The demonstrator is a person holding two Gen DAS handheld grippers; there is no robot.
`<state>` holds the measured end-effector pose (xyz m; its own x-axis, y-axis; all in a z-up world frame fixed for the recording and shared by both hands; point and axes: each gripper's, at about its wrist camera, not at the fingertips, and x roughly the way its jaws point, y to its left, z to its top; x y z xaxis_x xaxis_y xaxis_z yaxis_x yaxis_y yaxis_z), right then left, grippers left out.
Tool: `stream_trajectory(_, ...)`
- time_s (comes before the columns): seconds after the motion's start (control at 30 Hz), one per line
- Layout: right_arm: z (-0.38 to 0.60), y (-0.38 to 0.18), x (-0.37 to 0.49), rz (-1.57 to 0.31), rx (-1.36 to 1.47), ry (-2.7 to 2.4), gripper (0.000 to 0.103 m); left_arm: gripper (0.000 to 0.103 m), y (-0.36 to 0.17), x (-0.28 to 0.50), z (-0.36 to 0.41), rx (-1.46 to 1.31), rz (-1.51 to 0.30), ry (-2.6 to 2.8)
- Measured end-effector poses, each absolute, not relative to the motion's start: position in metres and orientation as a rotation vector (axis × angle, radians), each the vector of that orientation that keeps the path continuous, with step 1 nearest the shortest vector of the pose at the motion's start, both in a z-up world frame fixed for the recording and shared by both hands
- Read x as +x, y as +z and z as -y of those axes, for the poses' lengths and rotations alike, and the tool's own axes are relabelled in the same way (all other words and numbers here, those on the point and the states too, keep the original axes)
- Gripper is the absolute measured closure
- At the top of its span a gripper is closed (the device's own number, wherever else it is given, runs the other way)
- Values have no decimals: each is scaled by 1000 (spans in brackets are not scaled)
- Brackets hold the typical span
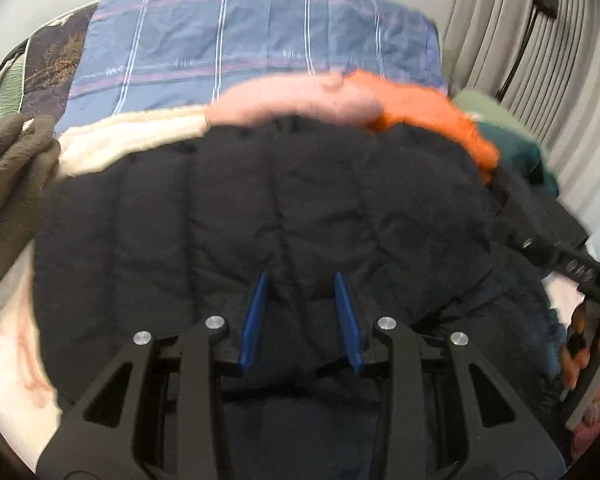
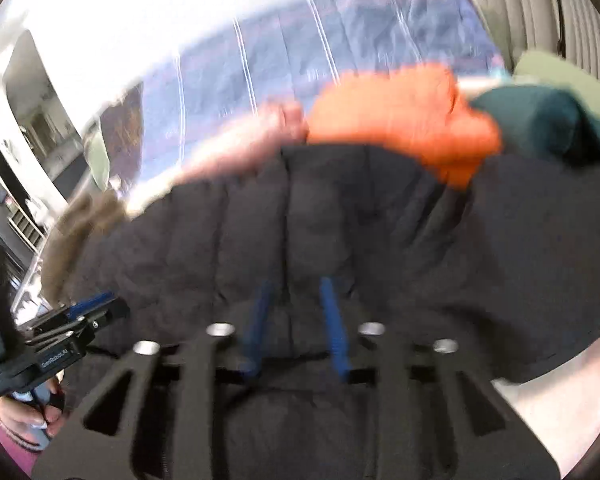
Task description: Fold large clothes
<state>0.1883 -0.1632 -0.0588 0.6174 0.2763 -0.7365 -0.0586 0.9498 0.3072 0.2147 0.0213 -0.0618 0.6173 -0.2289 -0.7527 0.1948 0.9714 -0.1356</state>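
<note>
Left wrist view shows the jacket (image 1: 268, 208), a black quilted puffer, bulging up right in front of the lens on top of a heap of other clothes on the bed (image 1: 260, 36). By its stitched channels and rounded loft it looks light but bulky: soft, springy, likely to puff back open after a fold, with a smooth shell that could slide between pads. A hem, seam or edge where the filling is thin would give a surer hold than a fat quilted panel.

The left tool (image 1: 302, 284) has its blue fingers (image 1: 256, 320) spread apart with a ridge of jacket between them; whether the fabric is actually pinched I cannot tell. The right tool (image 2: 296, 292) looks the same in its own view, fingers apart over the black fabric, but that frame is badly blurred, so its contact is unclear too.

Behind the jacket lie a pink fleece (image 1: 296, 98), an orange one (image 1: 432, 120), a cream piece (image 1: 132, 140), a brown garment (image 1: 8, 184) and dark green cloth (image 1: 528, 156), with a curtain (image 1: 512, 28) at the right.

Sleeves, collar and zip are nowhere to be made out, and the near edge is hidden under the tool bodies.
</note>
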Motion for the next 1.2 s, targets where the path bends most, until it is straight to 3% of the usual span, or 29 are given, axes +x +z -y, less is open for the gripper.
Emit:
stream_trajectory(0.03, 159, -86, 198, -999, 256, 153, 88, 65, -74, 218, -15, -5, -892, -220)
stream_trajectory(0.1, 163, -116, 202, -1051, 323, 162, 91, 64, -96, 218, -4, 85, -887, -214)
stream_trajectory(0.27, 188, -103, 186, -1027, 386, 217, 88, 64, -107, 214, -2, 118, -859, -205)
stream_trajectory(0.47, 306, -52, 124, -777, 653, 105, 64, 64, -108, 212, -7, 85, -845, -216)
stream_trajectory(0.53, 364, -45, 96, -674, 765, -26, 46, 64, -109, 212, -9, 83, -842, -217)
stream_trajectory(0.57, 392, -47, 88, -642, 827, -90, 43, 64, -109, 212, -9, 81, -841, -218)
stream_trajectory(0.73, 496, -100, 34, -511, 1445, -260, 43, 64, -109, 208, -16, 59, -835, -228)
stream_trajectory(0.93, 527, -120, 52, -485, 1530, -333, 43, 63, -109, 207, -18, 57, -832, -229)
stream_trajectory(0.97, 527, -116, 62, -489, 1496, -370, 45, 63, -109, 207, -18, 57, -832, -229)
stream_trajectory(1.0, 530, -109, 71, -487, 1475, -413, 54, 63, -109, 207, -18, 55, -832, -230)
stream_trajectory(1.07, 537, -105, 79, -486, 1400, -496, 94, 63, -108, 207, -19, 50, -832, -232)
stream_trajectory(1.1, 540, -101, 81, -502, 1363, -504, 99, 63, -108, 207, -20, 45, -832, -234)
stream_trajectory(1.2, 528, -90, 92, -459, 1353, -427, 99, 63, -108, 208, -23, 35, -836, -231)
